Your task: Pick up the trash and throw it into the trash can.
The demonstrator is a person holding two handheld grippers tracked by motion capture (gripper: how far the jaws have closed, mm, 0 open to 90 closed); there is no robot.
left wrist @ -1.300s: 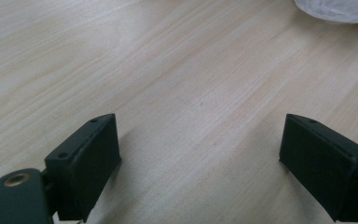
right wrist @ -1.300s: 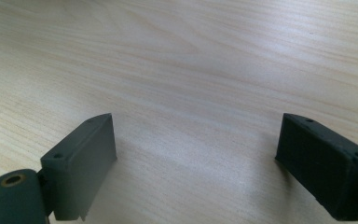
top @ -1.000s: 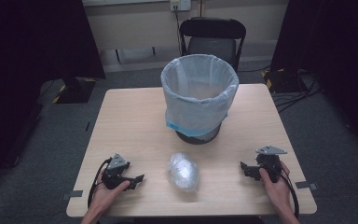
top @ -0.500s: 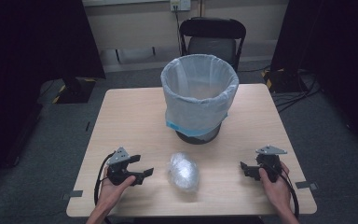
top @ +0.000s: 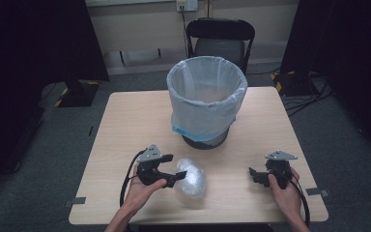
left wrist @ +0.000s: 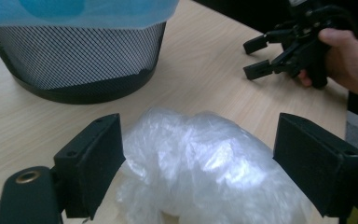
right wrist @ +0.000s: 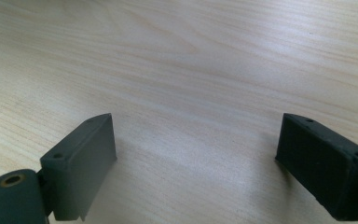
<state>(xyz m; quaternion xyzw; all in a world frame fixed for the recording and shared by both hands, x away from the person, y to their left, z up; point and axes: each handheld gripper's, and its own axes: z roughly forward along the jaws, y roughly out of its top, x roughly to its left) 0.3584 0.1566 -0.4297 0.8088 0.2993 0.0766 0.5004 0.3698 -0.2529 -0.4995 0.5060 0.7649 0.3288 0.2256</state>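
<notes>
Jaws on left gripper (top: 173,173) are sitting wide apart, straddling the bag (left wrist: 200,163) beside the bin (top: 206,104). Right gripper (top: 254,175) is resting on the table (right wrist: 191,60), jaws spread too.

This looks like a lab or recording room, not a home: black curtains (top: 34,43) hang down both sides of the frame, grey carpet (top: 348,145) covers the floor, and cables (top: 314,94) trail at the right. A plain wooden table (top: 125,121) stands in the centre, tape marks (top: 75,201) by its lower corners, a black folding chair (top: 220,41) at top centre under a wall socket (top: 186,5)
</notes>
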